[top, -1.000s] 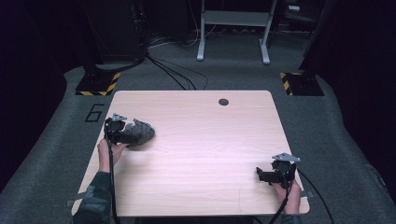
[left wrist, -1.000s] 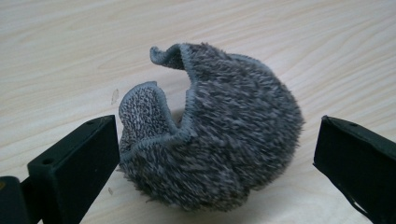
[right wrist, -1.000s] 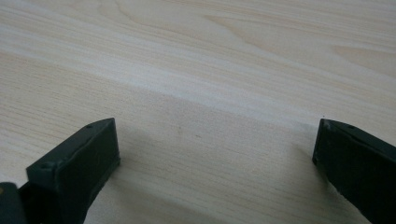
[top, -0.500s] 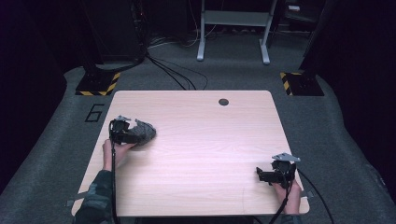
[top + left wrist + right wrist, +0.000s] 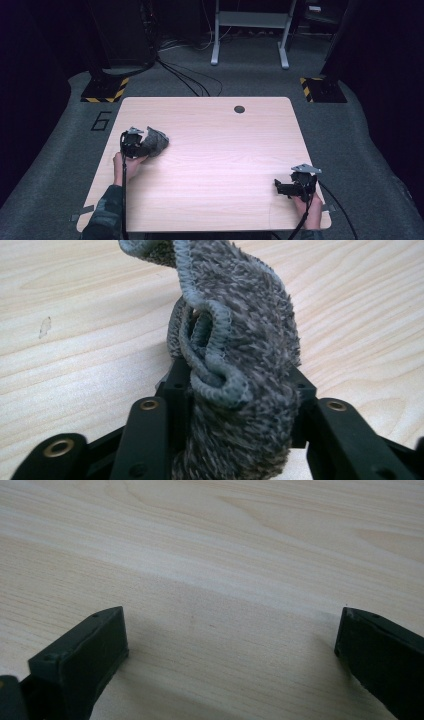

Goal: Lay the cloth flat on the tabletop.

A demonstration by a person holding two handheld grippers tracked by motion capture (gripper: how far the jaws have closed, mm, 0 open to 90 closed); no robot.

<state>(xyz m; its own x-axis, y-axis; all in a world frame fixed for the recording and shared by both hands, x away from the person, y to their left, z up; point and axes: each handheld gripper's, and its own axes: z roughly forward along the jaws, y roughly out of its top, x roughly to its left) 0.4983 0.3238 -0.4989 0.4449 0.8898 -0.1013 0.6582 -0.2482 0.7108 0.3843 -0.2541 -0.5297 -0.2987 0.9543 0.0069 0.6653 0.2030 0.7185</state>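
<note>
Nearest the person, the right gripper (image 5: 281, 187) rests on the worktop (image 5: 220, 150), fingers wide apart. Farther up, well left of it, the left gripper (image 5: 145, 145) has just been closing, fingers clamped on the grey cloth (image 5: 240, 355).

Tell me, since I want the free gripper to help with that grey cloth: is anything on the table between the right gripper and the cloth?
Nothing visible. The grey cloth sits bunched in the left gripper, whose jaws have just been closing on it. Between it and the right gripper lies only bare table.
</note>
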